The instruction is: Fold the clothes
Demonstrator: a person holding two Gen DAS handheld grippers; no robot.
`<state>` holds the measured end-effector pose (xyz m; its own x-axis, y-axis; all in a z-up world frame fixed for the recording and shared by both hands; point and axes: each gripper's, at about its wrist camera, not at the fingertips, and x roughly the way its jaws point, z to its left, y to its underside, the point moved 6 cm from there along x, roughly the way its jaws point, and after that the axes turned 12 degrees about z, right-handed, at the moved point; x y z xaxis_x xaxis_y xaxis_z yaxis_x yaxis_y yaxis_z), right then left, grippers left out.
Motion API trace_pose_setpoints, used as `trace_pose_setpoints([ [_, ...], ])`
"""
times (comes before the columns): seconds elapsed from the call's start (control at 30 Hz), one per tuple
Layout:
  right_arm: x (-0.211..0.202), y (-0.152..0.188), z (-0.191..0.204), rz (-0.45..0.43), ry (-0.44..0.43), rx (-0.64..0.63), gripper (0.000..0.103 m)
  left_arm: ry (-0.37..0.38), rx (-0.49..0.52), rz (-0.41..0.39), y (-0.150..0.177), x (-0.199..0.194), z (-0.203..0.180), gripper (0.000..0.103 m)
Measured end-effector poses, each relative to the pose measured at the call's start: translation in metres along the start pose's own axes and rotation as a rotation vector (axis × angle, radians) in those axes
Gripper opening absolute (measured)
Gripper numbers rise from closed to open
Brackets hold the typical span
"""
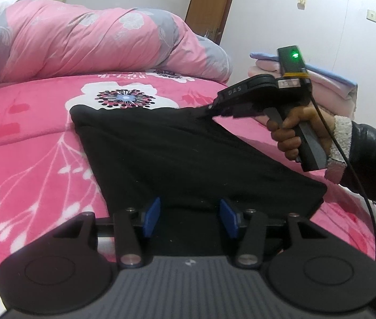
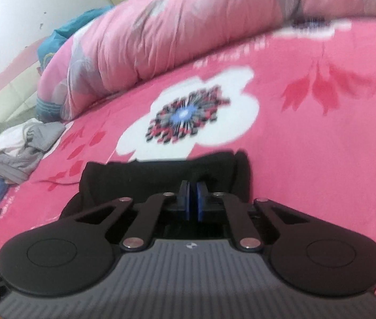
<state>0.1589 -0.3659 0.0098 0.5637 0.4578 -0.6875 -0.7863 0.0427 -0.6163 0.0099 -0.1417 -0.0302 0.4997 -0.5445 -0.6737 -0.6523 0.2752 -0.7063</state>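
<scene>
Spread blue fingers [image 1: 153, 216] of the left gripper [image 1: 190, 216] are straddling the near edge of the black garment [image 1: 166, 156] lying on the bed [image 1: 28, 143], while the right gripper [image 1: 209, 111] is pinching its far corner, probably lifting it to fold over.

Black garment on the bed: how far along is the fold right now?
Done: the black garment lies spread on the pink floral blanket, partly flat. In hand: the right gripper is shut on its far corner and lifts that edge off the bed; the left gripper stands open over the near edge, gripping nothing. Left: carrying the raised corner over and flattening; no finished fold shows yet.
</scene>
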Motion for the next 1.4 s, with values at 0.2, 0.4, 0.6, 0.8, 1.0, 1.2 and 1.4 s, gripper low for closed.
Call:
trace_pose_setpoints([
  [0.2, -0.014, -0.003, 0.013, -0.113, 0.199, -0.173, 0.003, -0.004, 0.003, -0.002, 0.000, 0.000, 0.000, 0.052],
  [0.4, 0.020, 0.007, 0.004, -0.044, 0.288, -0.272, 0.003, -0.007, 0.005, -0.002, 0.000, 0.000, 0.001, 0.052],
  [0.6, 0.017, 0.005, 0.002, -0.051, 0.355, -0.281, 0.014, -0.009, 0.008, -0.002, 0.000, 0.000, 0.001, 0.052],
  [0.8, -0.026, 0.002, 0.004, -0.111, 0.382, -0.247, 0.022, -0.013, 0.012, -0.001, 0.000, 0.001, 0.000, 0.052],
  [1.0, -0.071, 0.039, 0.046, -0.111, 0.147, -0.364, 0.022, -0.017, 0.014, 0.000, 0.000, 0.001, 0.000, 0.052],
  [1.2, -0.062, 0.112, 0.024, 0.046, 0.200, -0.339, 0.018, -0.019, 0.013, 0.001, -0.001, -0.001, 0.000, 0.052],
  [1.4, -0.129, 0.102, 0.016, -0.109, 0.269, -0.122, 0.012, -0.065, 0.028, -0.038, -0.003, -0.031, -0.006, 0.058],
])
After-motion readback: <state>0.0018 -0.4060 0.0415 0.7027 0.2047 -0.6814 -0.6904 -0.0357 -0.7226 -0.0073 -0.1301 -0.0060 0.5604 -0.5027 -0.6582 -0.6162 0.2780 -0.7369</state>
